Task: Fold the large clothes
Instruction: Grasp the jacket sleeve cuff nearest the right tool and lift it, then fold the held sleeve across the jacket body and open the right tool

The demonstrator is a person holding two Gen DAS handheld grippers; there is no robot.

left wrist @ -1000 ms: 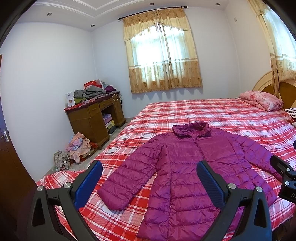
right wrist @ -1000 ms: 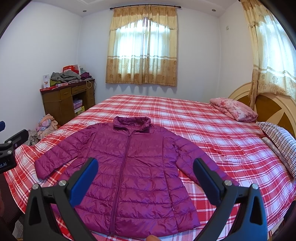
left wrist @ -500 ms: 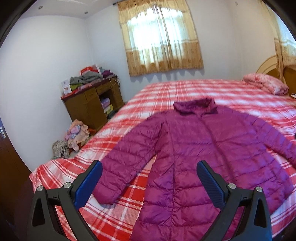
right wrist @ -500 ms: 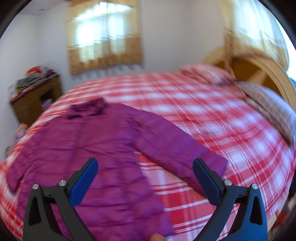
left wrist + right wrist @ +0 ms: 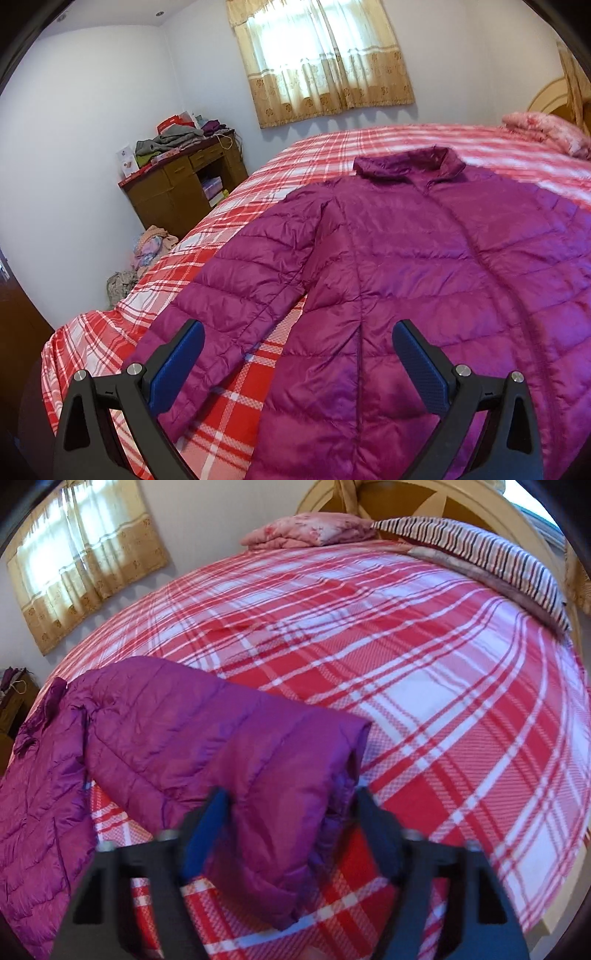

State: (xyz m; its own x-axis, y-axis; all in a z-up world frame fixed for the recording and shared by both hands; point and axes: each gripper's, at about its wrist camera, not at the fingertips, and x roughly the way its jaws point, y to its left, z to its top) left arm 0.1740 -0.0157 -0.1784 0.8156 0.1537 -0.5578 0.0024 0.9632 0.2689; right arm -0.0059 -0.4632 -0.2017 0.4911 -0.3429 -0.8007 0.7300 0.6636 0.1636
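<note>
Jacket (image 5: 424,266), purple and quilted, lies front up on the bed (image 5: 280,173), collar toward the curtain (image 5: 325,59), both sleeves spread out to the sides. Left gripper (image 5: 297,360) hangs over its lower half with fingers (image 5: 177,360) spread wide and nothing between them; one sleeve runs down to the left finger, its cuff just past that pad, and the jacket's body lies ahead of and under the right finger, with a wedge of checked bedcover showing in the gap. Right gripper (image 5: 291,825) sits at the other sleeve (image 5: 258,760), whose cuff end lies between its fingers (image 5: 201,834), bunched and raised off the cover; the fingers stand narrowed around it, but the blur leaves it unclear whether the pads press the fabric, so I cannot tell if it is gripped. Beyond those fingers the bed stretches to a pink quilt (image 5: 306,531) and a striped pillow (image 5: 480,554) at the headboard (image 5: 424,506). Far left of the left fingers stands a desk (image 5: 181,181) heaped with clothes.
</note>
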